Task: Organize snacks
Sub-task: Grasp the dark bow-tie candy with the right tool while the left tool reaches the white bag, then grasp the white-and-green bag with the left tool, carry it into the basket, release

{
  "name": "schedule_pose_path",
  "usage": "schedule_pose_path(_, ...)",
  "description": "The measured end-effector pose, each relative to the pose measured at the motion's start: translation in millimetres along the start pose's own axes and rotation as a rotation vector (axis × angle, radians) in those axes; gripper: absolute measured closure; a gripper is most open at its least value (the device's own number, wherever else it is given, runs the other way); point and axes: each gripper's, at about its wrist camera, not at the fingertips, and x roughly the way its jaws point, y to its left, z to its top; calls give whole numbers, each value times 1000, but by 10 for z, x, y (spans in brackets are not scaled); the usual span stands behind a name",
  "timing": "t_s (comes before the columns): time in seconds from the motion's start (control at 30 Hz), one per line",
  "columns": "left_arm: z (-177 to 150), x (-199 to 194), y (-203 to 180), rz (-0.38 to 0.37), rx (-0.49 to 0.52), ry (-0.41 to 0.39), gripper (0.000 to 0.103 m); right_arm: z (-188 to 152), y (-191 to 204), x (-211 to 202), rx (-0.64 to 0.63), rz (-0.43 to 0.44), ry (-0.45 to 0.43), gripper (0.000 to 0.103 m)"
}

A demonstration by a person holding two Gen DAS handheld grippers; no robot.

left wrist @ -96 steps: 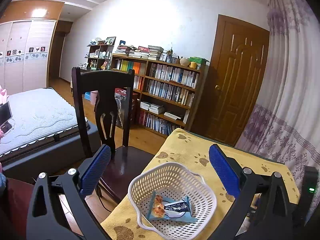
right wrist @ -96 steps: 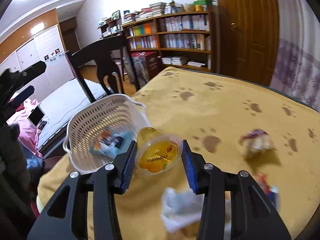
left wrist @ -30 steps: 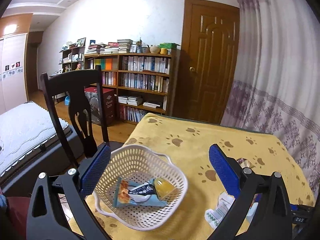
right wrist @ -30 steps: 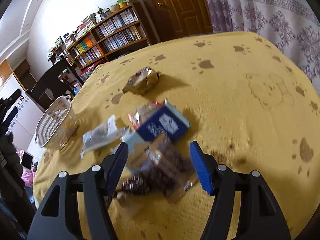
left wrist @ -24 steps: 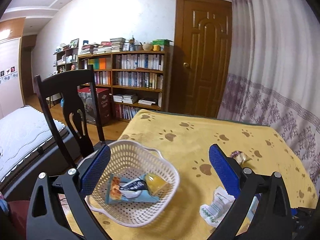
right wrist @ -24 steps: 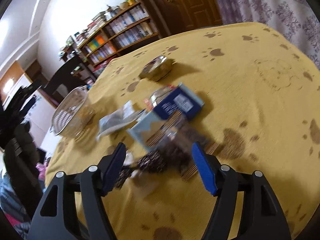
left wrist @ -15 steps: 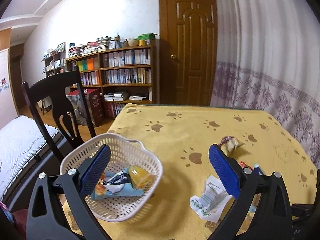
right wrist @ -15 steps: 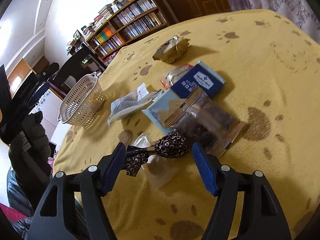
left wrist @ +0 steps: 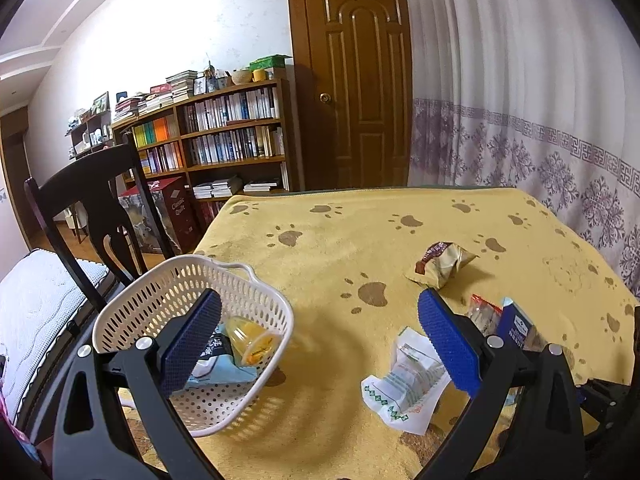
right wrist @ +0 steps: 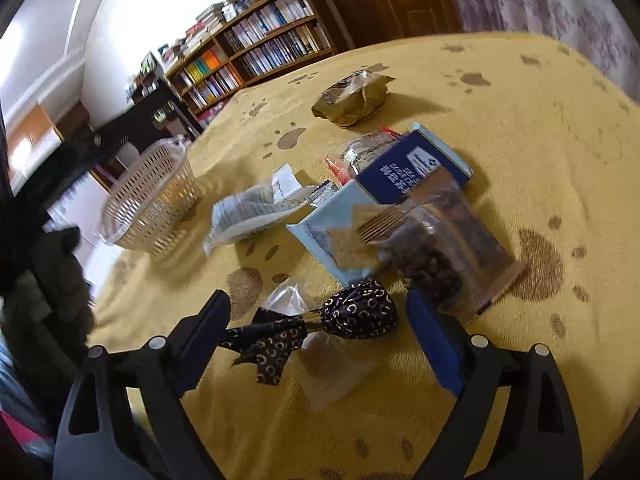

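A cracker packet (right wrist: 340,236), a clear nut pack (right wrist: 444,256) and a blue box (right wrist: 412,168) are crowding the worktop (right wrist: 540,128) just beyond the right gripper (right wrist: 318,326), which is gaping wide around a dark foil-wrapped candy (right wrist: 356,314). The left gripper (left wrist: 316,338) is hovering wide open, empty, beside the white basket (left wrist: 168,284).

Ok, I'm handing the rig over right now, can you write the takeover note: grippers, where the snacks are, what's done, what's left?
Left gripper: open, empty, hovering by the white basket.
Right gripper: open, empty, jaws either side of the dark patterned wrapped candy; not gripped yet.
Done: orange jelly cup and light-blue packet are in the basket.
Left on the yellow cloth: the candy, white packet, cracker pack, blue box, clear bag of dark snacks, gold-brown packet.
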Motion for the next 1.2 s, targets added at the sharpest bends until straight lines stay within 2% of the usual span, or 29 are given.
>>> schedule_pose_path(0.17, -44, 78, -65, -1, 20, 23, 3, -66, 68, 133, -70, -66, 13, 16)
schedule_pose_path(0.3, -70, 139, -132, -7, 33, 40, 3, -65, 18, 91, -69, -80, 4, 32)
schedule_pose_path(0.4, -102, 199, -172, -26, 36, 62, 3, -79, -43, 44, -55, -72, -4, 34)
schedule_pose_path(0.57, -175, 315, -249, -56, 40, 94, 3, -99, -99, -56, -37, -56, -26, 34)
schedule_pose_path(0.7, -234, 395, -307, -105, 38, 113, 3, -86, -148, -168, -27, -50, -54, 34)
schedule_pose_path(0.93, -397, 624, -440, -197, 65, 192, 3, -45, -160, -238, -26, -40, -74, 34)
schedule_pose_path(1.07, -513, 776, -492, -216, 82, 246, 3, -49, -152, -238, -27, -37, -74, 34)
schedule_pose_path(1.2, -598, 913, -517, -201, 99, 288, 3, -57, -155, -225, -26, -32, -68, 34)
